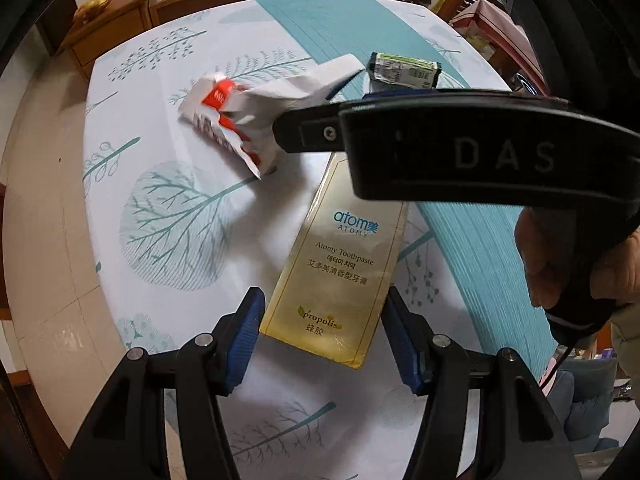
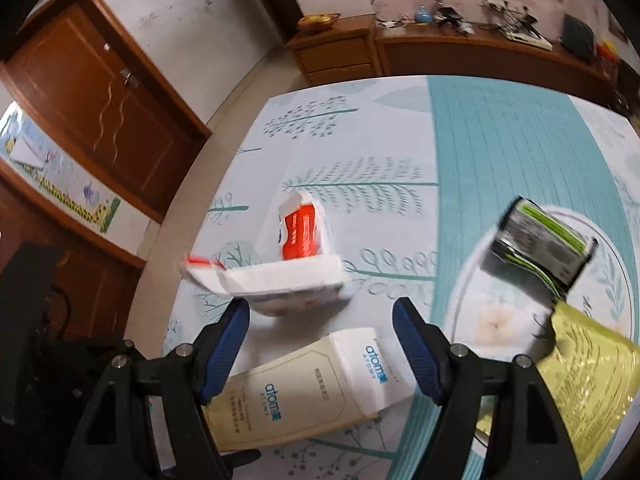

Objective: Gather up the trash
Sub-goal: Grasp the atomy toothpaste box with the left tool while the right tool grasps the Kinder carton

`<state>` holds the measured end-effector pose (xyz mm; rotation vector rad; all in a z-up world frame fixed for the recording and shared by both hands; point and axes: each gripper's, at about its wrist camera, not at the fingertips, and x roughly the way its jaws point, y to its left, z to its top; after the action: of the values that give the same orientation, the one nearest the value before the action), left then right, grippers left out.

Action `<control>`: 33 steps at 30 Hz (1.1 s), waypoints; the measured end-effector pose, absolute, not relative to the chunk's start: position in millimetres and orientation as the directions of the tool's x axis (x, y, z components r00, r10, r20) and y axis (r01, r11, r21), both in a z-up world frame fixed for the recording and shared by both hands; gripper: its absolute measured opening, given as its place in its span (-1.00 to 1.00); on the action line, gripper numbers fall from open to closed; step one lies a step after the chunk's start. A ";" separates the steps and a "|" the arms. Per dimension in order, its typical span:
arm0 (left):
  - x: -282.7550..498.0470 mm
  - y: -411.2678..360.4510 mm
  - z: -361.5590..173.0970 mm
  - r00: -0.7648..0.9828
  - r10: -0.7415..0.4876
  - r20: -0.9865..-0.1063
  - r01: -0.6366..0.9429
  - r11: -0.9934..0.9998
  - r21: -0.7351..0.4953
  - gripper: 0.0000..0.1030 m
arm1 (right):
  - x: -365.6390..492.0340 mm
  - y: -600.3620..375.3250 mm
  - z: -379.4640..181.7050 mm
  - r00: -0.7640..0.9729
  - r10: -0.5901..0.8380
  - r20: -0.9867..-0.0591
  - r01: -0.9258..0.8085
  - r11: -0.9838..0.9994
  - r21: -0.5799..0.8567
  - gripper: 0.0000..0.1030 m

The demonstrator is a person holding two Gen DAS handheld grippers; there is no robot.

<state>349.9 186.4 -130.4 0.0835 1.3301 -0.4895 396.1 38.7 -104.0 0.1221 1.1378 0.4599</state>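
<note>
On the tablecloth, left wrist view:
Table [image 1: 152, 120]: covered by a white cloth printed with teal trees and one broad teal stripe.
Left gripper [image 1: 320, 336]: points steeply down, blue pads apart at a middling width, nothing pinched.
Toothpaste box [image 1: 340, 256]: pale yellow, lying flat; its near end sits between the left pads, with a gap on each side.
Right gripper [image 1: 344, 84]: reaches in from the right as a black bar; its tips are near the far end of the crumpled carton.
Crumpled carton [image 1: 236, 120]: white and red, torn, lying beyond the toothpaste box.
Dark wrapper [image 1: 404, 72]: black and green, farther back on the teal stripe.
Hand [image 1: 560, 264]: grips the right tool's handle at the right edge.

Over the same cloth, right wrist view:
Right gripper [image 2: 320, 332]: pads spread wide, empty.
Crumpled carton [image 2: 288, 264]: just ahead of the pads, blurred; contact cannot be told.
Toothpaste box [image 2: 304, 392]: flat, below and between the fingers.
Dark wrapper [image 2: 540, 240]: to the right, well apart from the carton.
Yellow-green pouch [image 2: 588, 380]: at the right edge, near the wrapper.
Cabinet [image 2: 460, 52]: wooden, cluttered on top, behind the table.
</note>
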 end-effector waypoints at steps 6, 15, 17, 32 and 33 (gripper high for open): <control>342.4 206.4 -129.1 0.139 -0.298 -0.945 0.360 0.904 -0.232 0.13 | 392.6 53.4 -99.7 0.334 0.398 -0.855 -0.367 0.890 0.270 0.44; 322.7 238.1 -131.0 0.143 -0.270 -0.952 0.310 0.926 -0.216 0.12 | 386.2 85.1 -101.0 0.389 0.300 -0.871 -0.531 0.846 0.054 0.44; 319.9 247.9 -130.3 0.147 -0.262 -0.954 0.284 0.935 -0.214 0.12 | 383.8 89.0 -101.4 0.426 0.289 -0.857 -0.552 0.834 0.006 0.38; 303.3 246.5 -125.4 0.159 -0.230 -0.960 0.224 0.955 -0.192 0.12 | 325.8 54.0 -83.7 0.423 0.364 -0.830 -0.498 0.858 0.122 -0.78; 300.1 239.6 -123.9 0.158 -0.229 -0.960 0.235 0.954 -0.189 0.12 | 319.7 48.8 -82.2 0.419 0.376 -0.827 -0.482 0.864 0.148 -0.78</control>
<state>300.1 239.6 -123.9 0.0047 1.3727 -0.3318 319.7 48.8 -82.2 -0.1183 1.0033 0.5389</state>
